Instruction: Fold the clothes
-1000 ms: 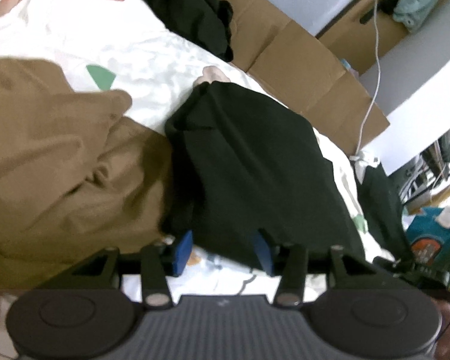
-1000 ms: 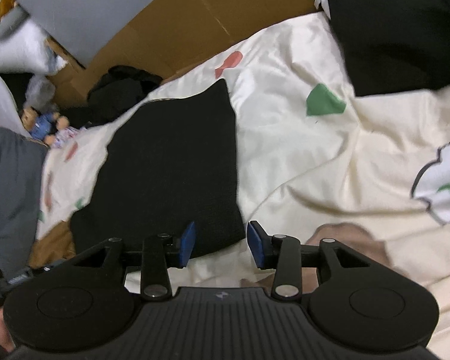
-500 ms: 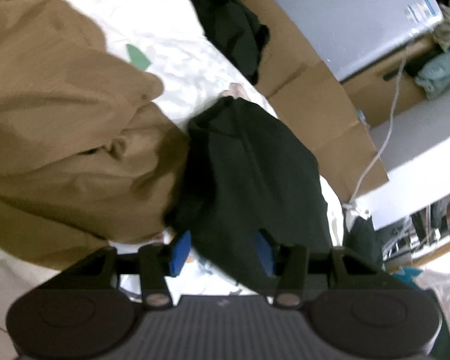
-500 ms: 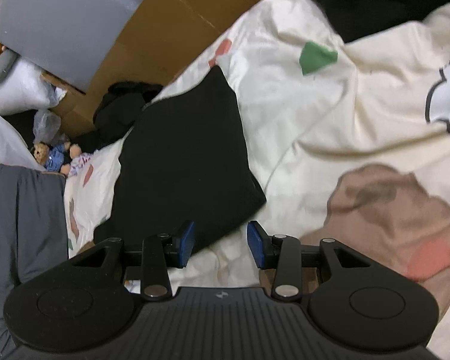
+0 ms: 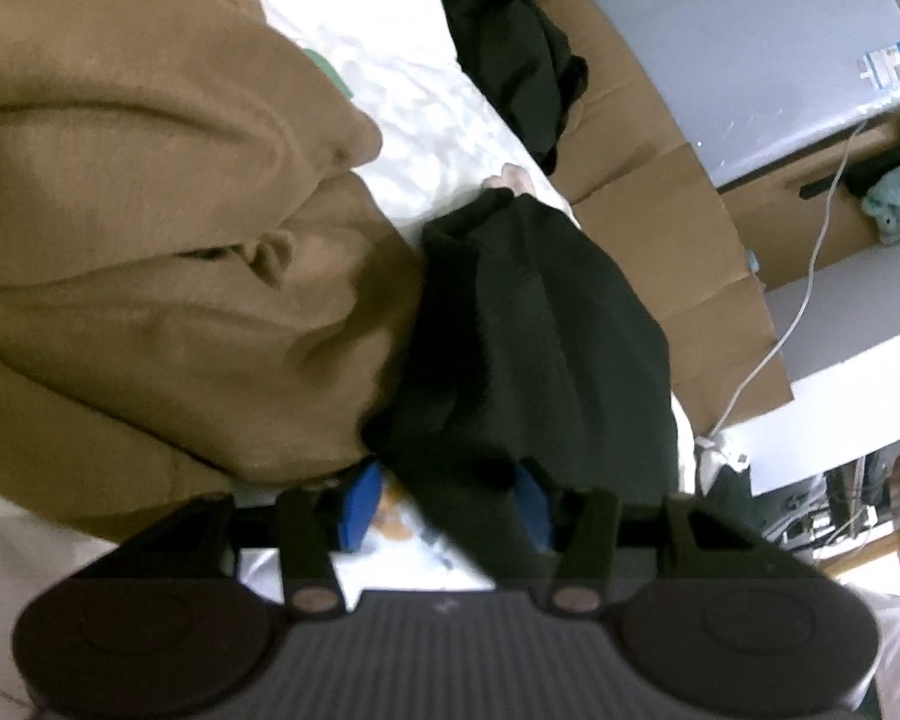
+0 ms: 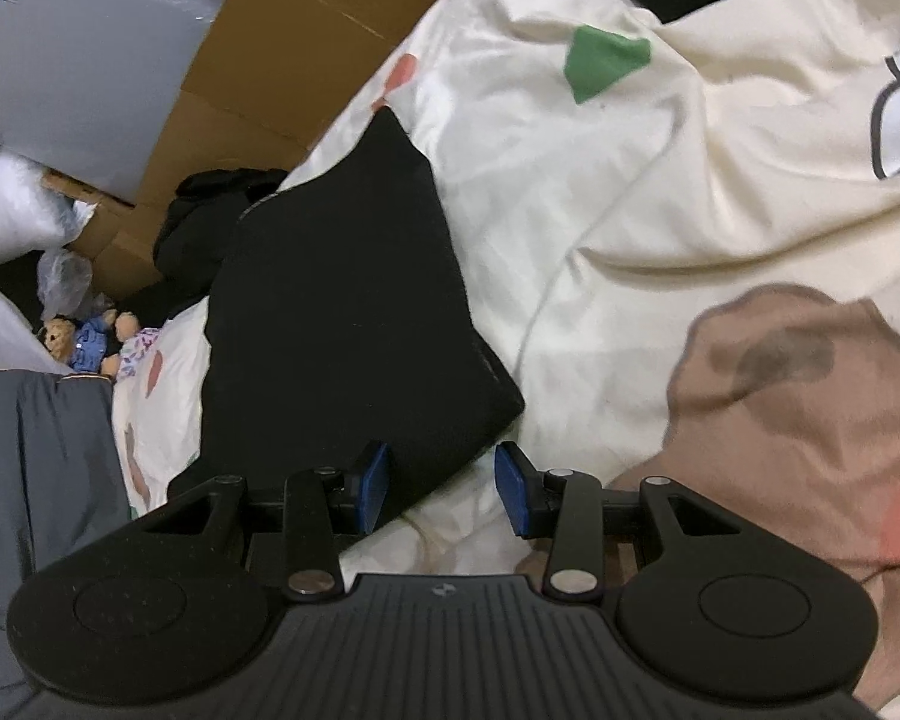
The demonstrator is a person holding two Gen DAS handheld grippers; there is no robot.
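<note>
A: What lies under it all?

B: A bed with a cream cotton sheet printed with coloured patches [image 6: 600, 192], rumpled. In the left wrist view, from left: a big crumpled tan fleece garment [image 5: 150, 228] on the bed, then the folded black knit garment [image 5: 540, 330] touching its edge, then flattened brown cardboard [image 5: 678, 222] along the bedside, a grey panel [image 5: 720, 42] and a white cable [image 5: 810, 276] at far right.

A: And the right wrist view?

B: At left a small teddy bear in blue clothes [image 6: 84, 342] beside grey fabric [image 6: 42, 480], then the same black garment [image 6: 342, 312], a flat dark rectangle with neat edges lying on the sheet, then bare sheet with a green patch [image 6: 606, 66].

A: The tongs?

B: Both released. The left tongs [image 5: 444, 507] straddle the garment's near edge, the cloth between the 2 blue pads but not pinched. The right tongs [image 6: 441, 495] stand parted around its near corner, gap visible on each side.
</note>
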